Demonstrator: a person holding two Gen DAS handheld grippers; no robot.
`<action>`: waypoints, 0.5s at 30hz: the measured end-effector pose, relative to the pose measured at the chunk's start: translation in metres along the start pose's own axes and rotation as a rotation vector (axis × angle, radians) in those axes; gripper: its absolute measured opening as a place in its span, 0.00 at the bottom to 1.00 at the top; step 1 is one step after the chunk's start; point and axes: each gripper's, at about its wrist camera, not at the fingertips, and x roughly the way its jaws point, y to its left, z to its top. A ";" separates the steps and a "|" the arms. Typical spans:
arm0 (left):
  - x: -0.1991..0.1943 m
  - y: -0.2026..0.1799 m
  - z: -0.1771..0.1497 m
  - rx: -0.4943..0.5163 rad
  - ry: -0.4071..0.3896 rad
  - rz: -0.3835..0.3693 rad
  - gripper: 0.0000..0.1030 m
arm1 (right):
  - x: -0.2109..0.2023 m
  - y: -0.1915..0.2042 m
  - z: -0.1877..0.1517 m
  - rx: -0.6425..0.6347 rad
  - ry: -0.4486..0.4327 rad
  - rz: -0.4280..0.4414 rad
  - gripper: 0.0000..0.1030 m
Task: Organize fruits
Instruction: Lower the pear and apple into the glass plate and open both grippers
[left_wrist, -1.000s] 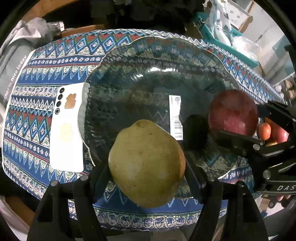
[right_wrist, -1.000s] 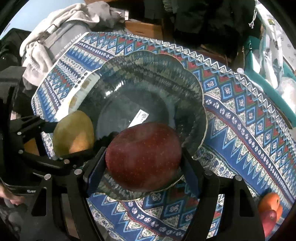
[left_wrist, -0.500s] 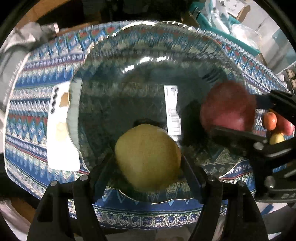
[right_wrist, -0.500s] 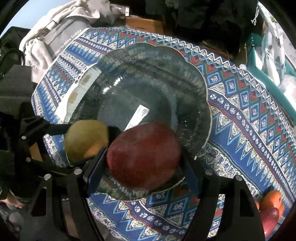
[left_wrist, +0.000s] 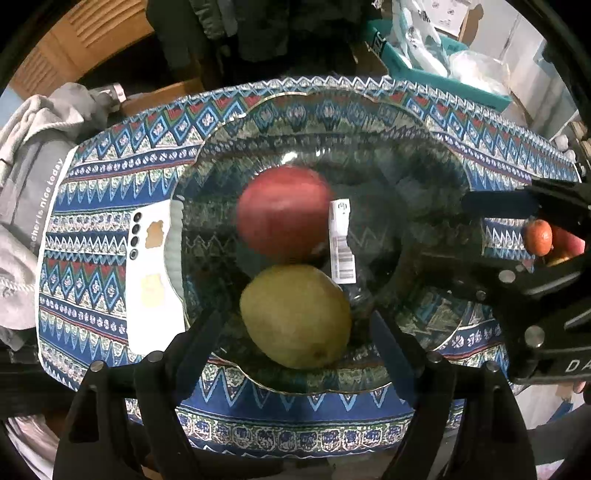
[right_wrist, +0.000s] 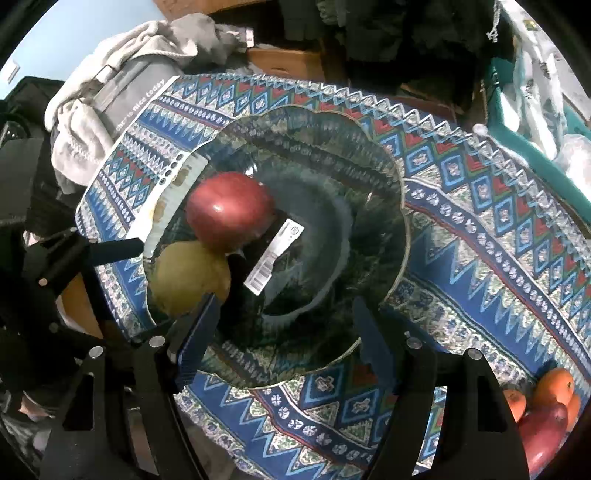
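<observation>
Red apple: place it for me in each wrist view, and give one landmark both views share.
Left wrist: the red apple lies mid-picture in the glass bowl, just above the pear.
Right wrist: left of centre, up-right of the pear.
Shared landmark: the barcode label beside the apple.

So the desk (left_wrist: 110, 177) is covered by a patterned cloth (left_wrist: 295, 410), blue with red and white zigzag bands. Sitting on it mid-frame is a big clear glass bowl (left_wrist: 436, 155) with a scalloped rim. A white phone (left_wrist: 153, 280) lies face down at the bowl's left edge, partly tucked under the rim. In the right wrist view, a small pile of orange and red fruit (right_wrist: 546, 410) sits on the cloth at lower right.
</observation>
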 end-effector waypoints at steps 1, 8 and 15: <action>-0.002 0.000 0.001 -0.004 -0.005 -0.001 0.82 | -0.003 0.000 -0.001 -0.002 -0.008 -0.008 0.73; -0.021 -0.004 0.006 -0.016 -0.048 -0.016 0.82 | -0.033 -0.009 -0.004 0.027 -0.066 -0.057 0.73; -0.035 -0.018 0.012 -0.022 -0.067 -0.057 0.82 | -0.077 -0.025 -0.016 0.077 -0.121 -0.125 0.73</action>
